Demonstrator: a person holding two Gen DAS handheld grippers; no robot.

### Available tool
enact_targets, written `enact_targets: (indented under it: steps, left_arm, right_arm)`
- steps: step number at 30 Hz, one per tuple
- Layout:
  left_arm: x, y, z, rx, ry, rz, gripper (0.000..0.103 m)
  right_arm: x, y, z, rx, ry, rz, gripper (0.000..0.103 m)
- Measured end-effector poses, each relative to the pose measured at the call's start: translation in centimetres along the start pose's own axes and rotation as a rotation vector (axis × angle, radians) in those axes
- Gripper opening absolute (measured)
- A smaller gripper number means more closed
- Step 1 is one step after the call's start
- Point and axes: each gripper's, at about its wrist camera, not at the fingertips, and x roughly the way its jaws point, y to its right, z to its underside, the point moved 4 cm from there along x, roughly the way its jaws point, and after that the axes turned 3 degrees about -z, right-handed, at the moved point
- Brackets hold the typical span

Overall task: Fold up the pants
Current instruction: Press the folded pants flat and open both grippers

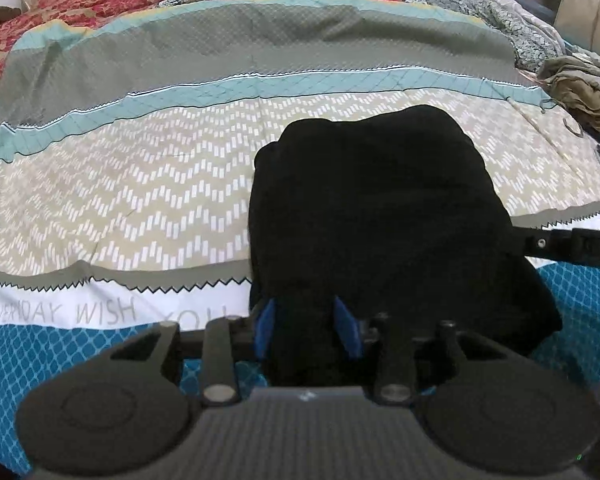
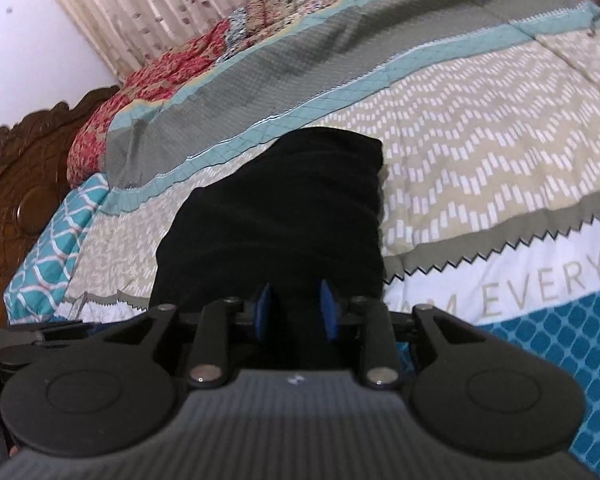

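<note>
My left gripper [image 1: 308, 326] stands at the near edge of the pants [image 1: 376, 208], its blue pads [image 1: 346, 326] apart with black cloth between them. Whether the pads bite the cloth I cannot tell. My right gripper [image 2: 296, 308] sits at the same near edge further along, pads [image 2: 327, 307] likewise apart over the cloth; grip again not readable.

Location: the pants lie as a compact black bundle on the quilt [image 1: 140, 184], across its beige chevron band, near end reaching the white lettered stripe. They appear already folded at least once.

Failure modes, as I judge them:
- Uneven hold. If one gripper catches only the top layer, lifting would peel that layer and open the fold
- Quilt pickup. The bundle rests directly on the quilt; jaws set too low could pinch quilt with pants and drag both
- Unequal travel. If my two grippers move at different rates, the near edge skews and the fold lands crooked
- Black cloth hides layer edges, so miscounting layers is likely
</note>
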Motion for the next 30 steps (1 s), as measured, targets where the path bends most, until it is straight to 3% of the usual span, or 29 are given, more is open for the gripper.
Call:
enact_targets:
  steps: [14,23,30]
  left_arm:
    - [0.3,-0.3,0.3,-0.003,-0.002,-0.009,0.040]
    - [0.5,-0.6,0.3,-0.012,-0.001,-0.009,0.043]
    - [0.7,-1.0,0.4,-0.022,-0.004,-0.006,0.048]
  right_arm:
    - [-0.1,0.1,0.4,0.053,0.005,0.030,0.038]
    - [-0.5,0.2,0.8,0.100,0.008,0.055,0.058]
    - [-2.1,-0.2,1.7,0.125,0.022,0.041,0.059]
